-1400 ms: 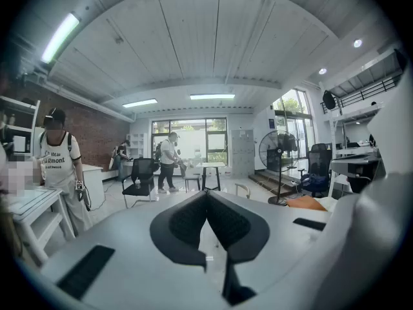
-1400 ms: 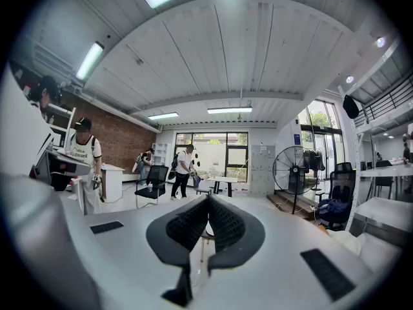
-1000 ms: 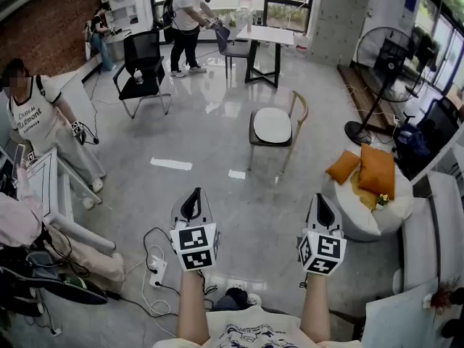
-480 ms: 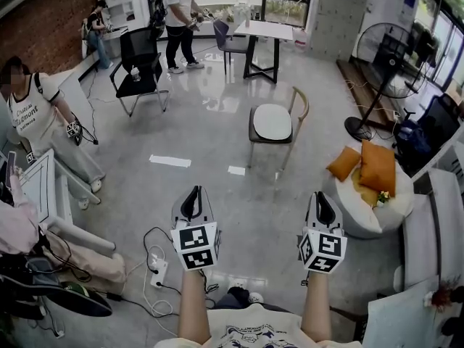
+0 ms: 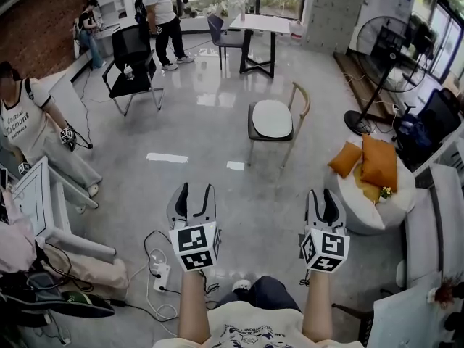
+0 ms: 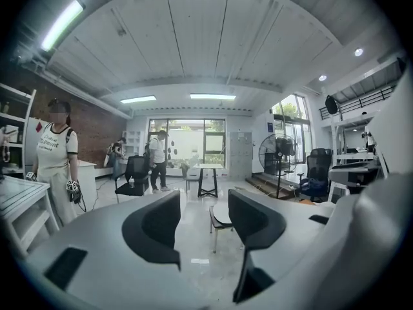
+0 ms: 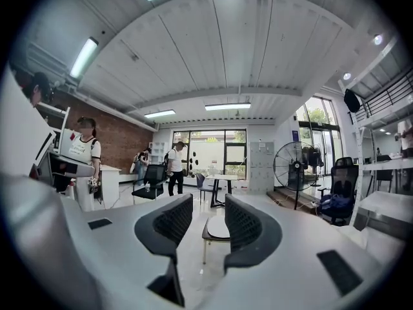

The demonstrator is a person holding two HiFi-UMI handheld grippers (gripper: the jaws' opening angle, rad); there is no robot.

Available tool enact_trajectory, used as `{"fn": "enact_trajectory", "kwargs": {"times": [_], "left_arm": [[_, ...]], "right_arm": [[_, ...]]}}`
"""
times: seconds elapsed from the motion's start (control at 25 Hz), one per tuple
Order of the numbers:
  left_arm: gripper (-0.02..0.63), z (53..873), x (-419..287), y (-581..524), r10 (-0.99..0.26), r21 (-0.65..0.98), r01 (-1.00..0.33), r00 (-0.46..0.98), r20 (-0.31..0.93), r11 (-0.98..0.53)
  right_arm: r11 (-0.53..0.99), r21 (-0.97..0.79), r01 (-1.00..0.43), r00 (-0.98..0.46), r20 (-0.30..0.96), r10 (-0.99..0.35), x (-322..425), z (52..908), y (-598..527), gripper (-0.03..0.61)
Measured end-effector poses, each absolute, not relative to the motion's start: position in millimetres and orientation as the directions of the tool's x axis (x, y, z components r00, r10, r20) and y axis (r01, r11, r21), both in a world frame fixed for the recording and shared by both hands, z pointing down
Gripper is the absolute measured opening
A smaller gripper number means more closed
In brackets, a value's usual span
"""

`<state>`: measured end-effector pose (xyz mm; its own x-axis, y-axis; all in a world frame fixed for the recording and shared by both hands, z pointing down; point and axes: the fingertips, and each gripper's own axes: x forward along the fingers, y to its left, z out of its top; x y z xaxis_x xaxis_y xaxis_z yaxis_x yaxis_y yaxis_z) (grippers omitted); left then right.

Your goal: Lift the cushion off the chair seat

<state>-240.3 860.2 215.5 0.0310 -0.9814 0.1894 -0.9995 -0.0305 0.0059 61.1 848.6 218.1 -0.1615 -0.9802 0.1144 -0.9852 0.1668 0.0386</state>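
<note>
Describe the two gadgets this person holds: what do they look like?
The left gripper and right gripper are each a pale grey shell with two dark-padded jaws and a cube of black-and-white square markers. The person wears a pale printed shirt.

Person wearing cream shirt (image 5: 250,333) carrying dark print; dark trousers (image 5: 267,293) showing just ahead of shirt. Further ahead of shirt, left gripper (image 5: 196,189) and right gripper (image 5: 322,194) showing pale grey shells and black pads, right pads mesh-textured. Each is bearing white cube (image 5: 196,246) with black square markers. Jaws of both just opening, nothing between.
</note>
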Motion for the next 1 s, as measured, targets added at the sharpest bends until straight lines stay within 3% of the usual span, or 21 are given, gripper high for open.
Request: {"fn": "enact_trajectory", "kwargs": {"times": [0.52,1.0], "left_arm": [[0.249,243.2,-244.1,756.7,-0.97,0.005,-1.0,0.027,0.242,-0.026],[0.249,247.3,-216.2,554.6,-0.967,0.004,-1.0,-0.023,0.254,0.025]], "right_arm": [[0.196,0.04,-0.98,-0.187,0.164,-0.969,51.4,245.2,739.4,0.199],[0.252,0.042,-0.967,-0.242,0.166,-0.956,76.8,243.8,518.8,0.21]]}}
